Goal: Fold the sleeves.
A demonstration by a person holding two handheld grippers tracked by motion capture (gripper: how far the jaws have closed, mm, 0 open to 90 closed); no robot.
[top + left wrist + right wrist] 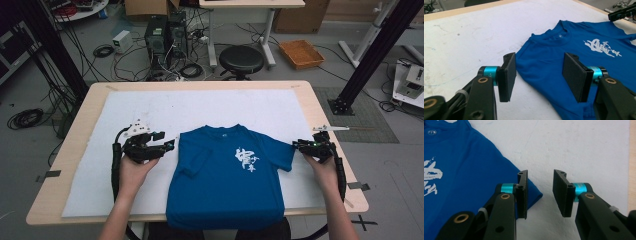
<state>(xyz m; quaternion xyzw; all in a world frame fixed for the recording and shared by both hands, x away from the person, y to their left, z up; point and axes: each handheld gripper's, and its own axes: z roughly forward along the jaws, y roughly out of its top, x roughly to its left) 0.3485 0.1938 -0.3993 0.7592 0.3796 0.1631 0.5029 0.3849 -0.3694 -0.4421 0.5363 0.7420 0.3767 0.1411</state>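
A blue T-shirt (225, 175) with a white print (246, 159) lies face up on the white mat (150, 107), its hem hanging over the table's front edge. One sleeve is folded in over the chest (196, 161); the other sleeve (282, 155) lies flat. My left gripper (169, 145) is open beside the shirt's folded side, and in the left gripper view its jaws straddle the blue shirt's edge (536, 67) without touching it. My right gripper (298, 145) is open just off the flat sleeve's tip (534, 192).
The mat covers a wooden table (320, 115). A black stool (241, 59), computer towers (165, 35) with tangled cables and an orange tray (301, 53) stand on the floor behind the table. Black frame posts (372, 55) rise at both sides.
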